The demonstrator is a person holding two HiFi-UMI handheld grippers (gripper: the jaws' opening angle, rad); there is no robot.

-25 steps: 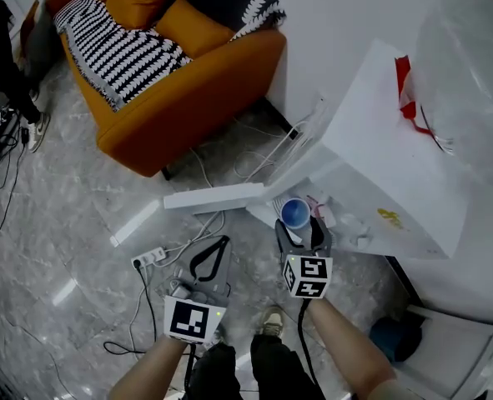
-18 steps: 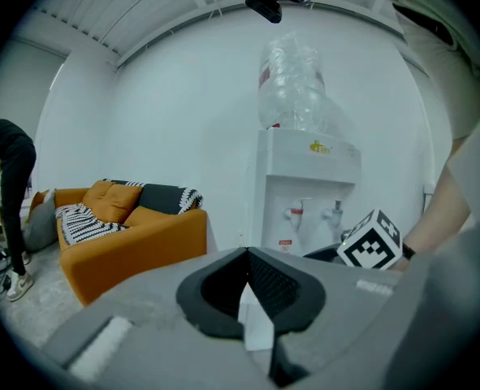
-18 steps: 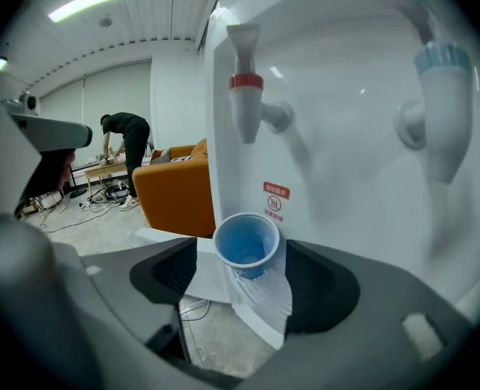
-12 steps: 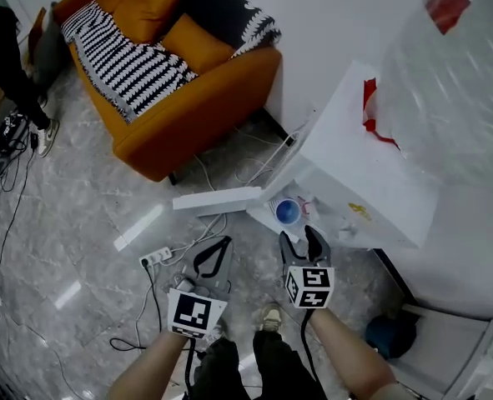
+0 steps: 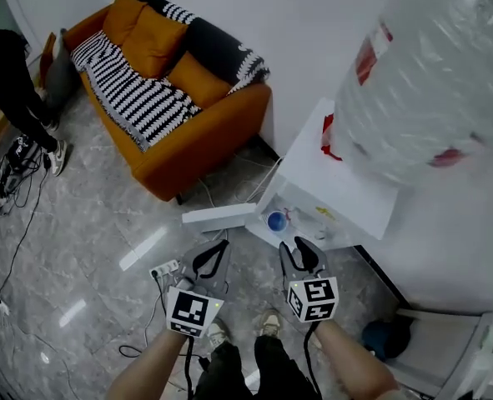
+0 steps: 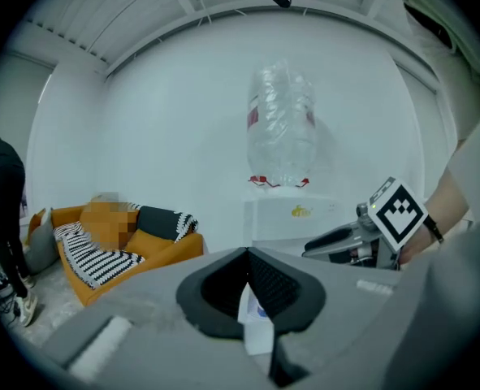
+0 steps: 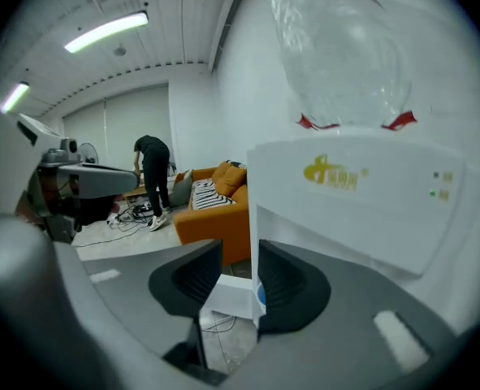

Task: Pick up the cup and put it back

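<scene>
Left gripper (image 5: 221,246): jaws closed tip to tip, nothing held. Right gripper (image 5: 295,248): jaws narrowly apart, just been closing, nothing between them; blue cup (image 5: 276,221) visible beyond gap. Both forearms stretched forward, grippers side by side, tilted slightly down, short of white water dispenser (image 5: 339,172). Blue cup upright in dispenser's recess, untouched.

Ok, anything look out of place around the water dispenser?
A white panel juts out from the dispenser's base, possibly a loose board or open door. A power strip lies loose on the floor underfoot. The cup looks upright.
</scene>
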